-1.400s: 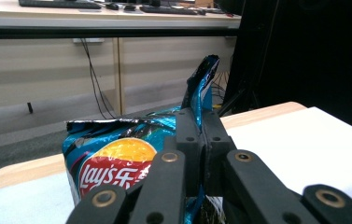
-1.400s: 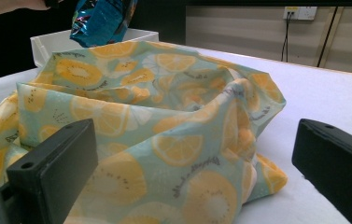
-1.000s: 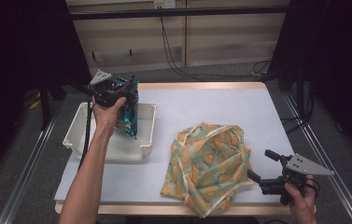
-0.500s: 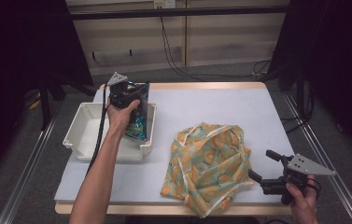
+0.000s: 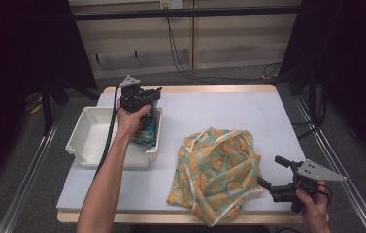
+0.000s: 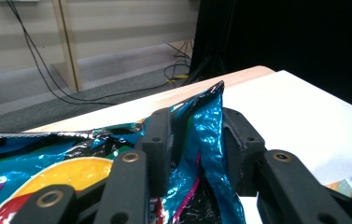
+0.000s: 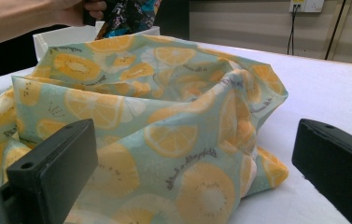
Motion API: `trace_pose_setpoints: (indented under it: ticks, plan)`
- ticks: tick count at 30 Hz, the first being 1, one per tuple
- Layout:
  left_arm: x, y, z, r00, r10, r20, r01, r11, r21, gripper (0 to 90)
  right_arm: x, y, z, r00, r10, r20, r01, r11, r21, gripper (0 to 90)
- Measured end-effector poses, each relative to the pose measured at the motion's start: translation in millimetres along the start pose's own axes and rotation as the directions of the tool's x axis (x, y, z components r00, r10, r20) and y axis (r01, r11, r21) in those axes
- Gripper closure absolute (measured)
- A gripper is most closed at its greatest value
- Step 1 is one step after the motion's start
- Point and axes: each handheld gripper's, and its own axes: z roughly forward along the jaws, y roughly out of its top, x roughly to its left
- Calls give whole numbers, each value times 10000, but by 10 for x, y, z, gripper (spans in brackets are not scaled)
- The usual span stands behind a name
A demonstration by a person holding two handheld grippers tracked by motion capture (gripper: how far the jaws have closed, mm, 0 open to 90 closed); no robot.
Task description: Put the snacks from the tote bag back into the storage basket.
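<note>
Blue foil bag (image 6: 206,140) stands between the left tool's (image 5: 144,97) jaws, which have just been opening, over the white tray (image 5: 86,141). Right tool (image 5: 275,175) gapes empty beside the cloth (image 5: 217,170).

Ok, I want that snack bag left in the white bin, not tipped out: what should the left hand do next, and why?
Probably finish opening the left hand-held gripper and lift it straight up. Its jaws have just been opening with the snack bag between them, and the bag stands at the white bin's right end, so a sideways pull might drag it out.
</note>
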Motion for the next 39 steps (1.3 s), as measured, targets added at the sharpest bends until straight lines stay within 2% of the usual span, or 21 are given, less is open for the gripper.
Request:
trace_pose_setpoints:
  ticks: [4, 7, 11, 13, 15, 18, 23, 27, 30, 32, 35, 39]
  plan:
    - [32, 2, 5, 9998, -202, 49, 201, 9998, 46, 535, -22, -7, 7, 10000, 25, 29, -25, 10000, 9, 0]
    - [39, -1, 0, 9995, -287, 150, 287, 9996, 59, 506, -26, -10, 21, 10000, 2, -27, -2, 10000, -21, 0]
    - [28, 20, -26, 9991, -315, 296, 316, 9995, -30, 375, -20, -12, 36, 10000, -14, -64, 14, 10000, 40, 0]
    - [22, 23, -39, 9979, -335, 559, 338, 9994, -46, 287, -20, -13, 41, 10000, -11, -75, 12, 10000, 44, 0]
    - [12, 35, -73, 9983, -247, 525, 248, 9997, -20, 235, -22, -13, 41, 10000, -6, -84, 7, 10000, 68, 0]
    - [-8, 77, -155, 9981, -54, 614, 63, 9999, -150, 208, -15, -17, 36, 10000, 60, -67, -60, 10000, 59, 0]
    - [-51, 133, -300, 9973, 110, 727, -89, 9995, -295, 215, -14, -24, 26, 10000, 35, -13, -35, 10000, 86, 0]
    - [-81, 114, -434, 9954, 291, 917, -259, 9990, -358, 287, -1, -14, 11, 10000, -14, 19, 14, 10000, 71, 0]
    - [-108, 56, -534, 9925, 616, 1053, -596, 9980, -226, 390, 7, -9, 14, 10000, -64, 27, 64, 10000, 75, 0]
    - [-123, 8, -602, 9910, 828, 1053, -819, 9966, -128, 504, 11, -10, 22, 10000, -14, 70, 14, 10000, 82, 0]
    - [-131, -90, -716, 9859, 925, 1392, -919, 9957, -106, 683, 12, -11, 27, 10000, 19, 80, -19, 10000, 75, 0]
    - [-129, -262, -838, 9834, 926, 1558, -984, 9947, 299, 873, 1, -15, 14, 9999, -46, 146, 44, 9999, 154, 0]
